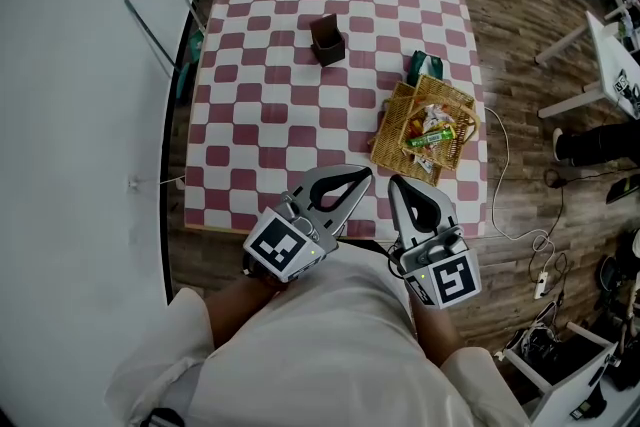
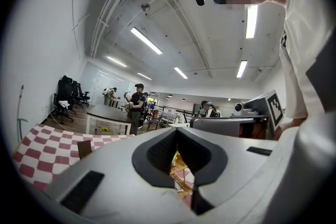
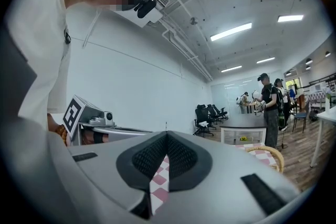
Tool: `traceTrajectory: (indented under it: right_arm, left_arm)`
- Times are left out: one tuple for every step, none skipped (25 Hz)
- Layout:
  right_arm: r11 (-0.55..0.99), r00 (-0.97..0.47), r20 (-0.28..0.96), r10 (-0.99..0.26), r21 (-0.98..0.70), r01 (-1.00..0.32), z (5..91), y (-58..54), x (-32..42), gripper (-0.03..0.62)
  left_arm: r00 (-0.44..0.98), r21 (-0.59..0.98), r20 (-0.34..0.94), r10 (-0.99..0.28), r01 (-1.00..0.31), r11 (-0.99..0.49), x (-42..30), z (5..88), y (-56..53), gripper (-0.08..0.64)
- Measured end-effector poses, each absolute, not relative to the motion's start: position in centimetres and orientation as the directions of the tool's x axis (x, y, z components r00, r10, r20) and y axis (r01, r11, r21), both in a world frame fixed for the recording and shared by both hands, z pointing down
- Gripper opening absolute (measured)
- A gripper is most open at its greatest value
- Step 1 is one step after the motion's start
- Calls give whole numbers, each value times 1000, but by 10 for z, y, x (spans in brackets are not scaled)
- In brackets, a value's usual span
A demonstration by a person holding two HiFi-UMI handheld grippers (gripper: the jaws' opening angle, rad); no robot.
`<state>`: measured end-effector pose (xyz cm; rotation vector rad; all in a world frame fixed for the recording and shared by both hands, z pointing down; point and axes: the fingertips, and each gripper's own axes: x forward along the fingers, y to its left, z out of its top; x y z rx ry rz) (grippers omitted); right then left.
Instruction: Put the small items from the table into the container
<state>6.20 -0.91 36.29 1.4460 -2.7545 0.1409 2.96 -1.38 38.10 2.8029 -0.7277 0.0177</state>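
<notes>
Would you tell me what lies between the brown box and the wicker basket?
In the head view, only bare checkered cloth lies between the brown box and the wicker basket.

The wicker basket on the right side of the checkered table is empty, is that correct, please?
Not quite: the wicker basket on the right side of the checkered table holds several small packets, as the head view shows.

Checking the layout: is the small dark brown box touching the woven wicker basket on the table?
Apart. The head view shows bare checkered cloth between the small dark brown box and the woven wicker basket.
</notes>
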Motion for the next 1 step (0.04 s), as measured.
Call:
traceTrajectory:
  right_arm:
    - [565, -568, 65, -820, -68, -823, 363, -9, 62, 5]
  left_arm:
    - [876, 233, 73, -477, -480, -846, 30, 381, -14, 14]
